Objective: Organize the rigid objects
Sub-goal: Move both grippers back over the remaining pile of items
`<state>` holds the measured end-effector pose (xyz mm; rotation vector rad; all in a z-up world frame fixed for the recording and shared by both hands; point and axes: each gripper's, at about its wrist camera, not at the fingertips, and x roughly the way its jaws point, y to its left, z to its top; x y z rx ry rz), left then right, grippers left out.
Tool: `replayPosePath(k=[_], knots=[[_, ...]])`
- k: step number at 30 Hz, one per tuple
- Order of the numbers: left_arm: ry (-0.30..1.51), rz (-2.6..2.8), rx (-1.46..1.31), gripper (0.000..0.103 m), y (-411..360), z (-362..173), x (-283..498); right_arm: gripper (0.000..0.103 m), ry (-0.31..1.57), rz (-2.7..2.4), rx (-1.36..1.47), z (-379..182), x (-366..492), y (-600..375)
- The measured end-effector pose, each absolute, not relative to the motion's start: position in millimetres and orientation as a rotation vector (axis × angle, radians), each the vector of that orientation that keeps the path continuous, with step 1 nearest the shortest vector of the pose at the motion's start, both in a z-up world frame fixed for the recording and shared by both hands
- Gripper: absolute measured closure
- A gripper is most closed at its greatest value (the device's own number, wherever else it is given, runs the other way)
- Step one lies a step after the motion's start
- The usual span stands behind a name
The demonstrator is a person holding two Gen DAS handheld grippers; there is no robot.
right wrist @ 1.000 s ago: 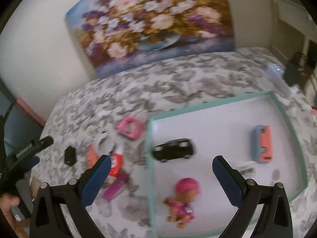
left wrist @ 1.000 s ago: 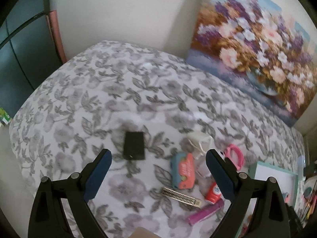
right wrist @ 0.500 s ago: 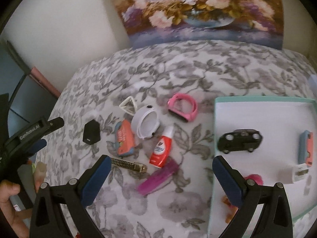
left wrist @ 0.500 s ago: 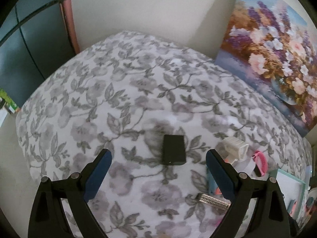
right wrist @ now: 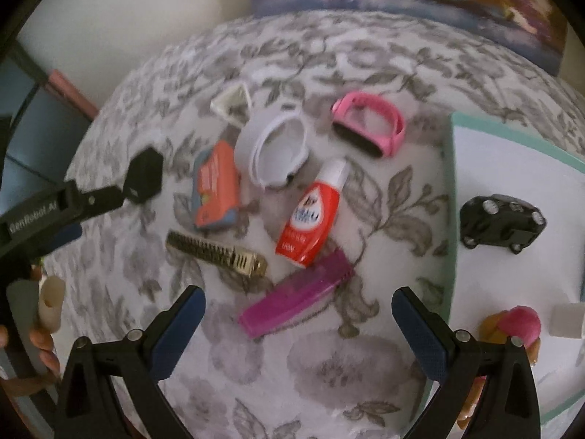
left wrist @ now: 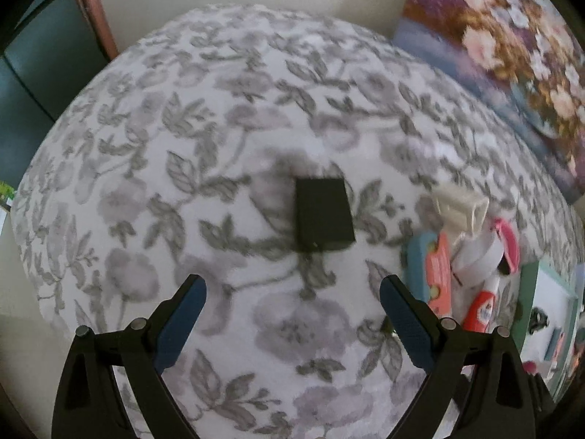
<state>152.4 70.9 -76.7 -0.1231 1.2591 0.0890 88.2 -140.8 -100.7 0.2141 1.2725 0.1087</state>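
1. A floral-covered bed (right wrist: 329, 366) is carrying everything.
2. A teal-rimmed tray (right wrist: 448, 197) is holding a black toy car (right wrist: 501, 223).
3. The left hand-held gripper (left wrist: 292, 323) is hovering spread before a black box (left wrist: 323, 214).
4. The right hand-held gripper (right wrist: 298, 329) is hanging spread, empty, just short of a purple comb (right wrist: 296, 294).

left gripper (right wrist: 55, 212) arm: "GenRobot.AI" is printed in white, seen in the right wrist view.
red bottle (right wrist: 310, 219) label: lettering is present but blurred, not readable.
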Motion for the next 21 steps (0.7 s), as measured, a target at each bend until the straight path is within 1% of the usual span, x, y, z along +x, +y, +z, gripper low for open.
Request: replayPosePath(k=[11, 14, 21], knots=[[1.300, 0.076, -0.146, 0.007, 65.0, -86.0, 147.7, 0.000, 1.344, 0.169, 0.012, -120.7, 68.9, -125.0], [1.302, 0.065, -0.148, 0.007, 62.9, -86.0, 146.6, 0.000, 1.333, 0.160, -0.064, -124.1, 63.5, -118.9], [1.319, 0.060, -0.144, 0.007, 61.0, -90.6, 146.1, 0.000, 1.263, 0.139, -0.123, -128.8, 71.4, -113.5]])
